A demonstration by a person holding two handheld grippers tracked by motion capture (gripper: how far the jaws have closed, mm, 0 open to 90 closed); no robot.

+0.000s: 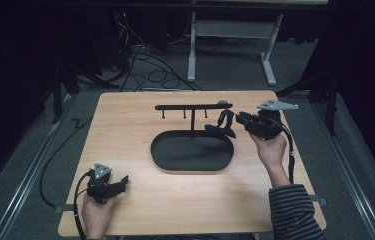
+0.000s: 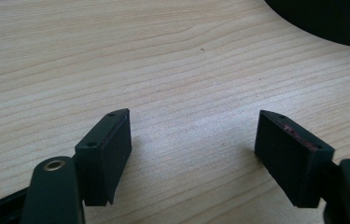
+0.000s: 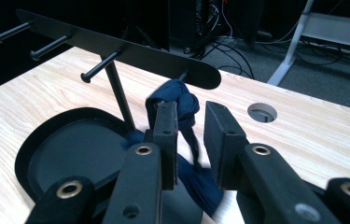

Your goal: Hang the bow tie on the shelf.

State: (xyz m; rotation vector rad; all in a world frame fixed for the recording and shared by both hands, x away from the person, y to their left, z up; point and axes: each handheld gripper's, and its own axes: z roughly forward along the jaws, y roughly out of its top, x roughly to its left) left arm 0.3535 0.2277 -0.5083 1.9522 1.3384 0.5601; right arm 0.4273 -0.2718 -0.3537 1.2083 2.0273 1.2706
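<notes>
A black peg rack [image 1: 193,106] [image 3: 130,51] rises on a thin post from an oval black tray [image 1: 175,155] [image 3: 70,149] at the middle of the wooden table. A dark blue knotted cloth [image 1: 223,124] [image 3: 182,100] hangs from the rack's rightmost peg and trails down over the tray's rim. My right gripper [image 1: 227,122] [image 3: 191,112] is at the cloth, jaws a little apart, with a strand of cloth in the gap and the pads not pressing on it. My left gripper [image 1: 122,182] [image 2: 193,126] rests open over bare wood at the near left, nothing between its jaws.
A round hole [image 3: 262,112] is cut in the tabletop just behind the rack's right end. Three other pegs [image 3: 100,65] on the rack are bare. Behind the table, cables [image 1: 150,70] lie on the floor beside a white desk frame [image 1: 192,50].
</notes>
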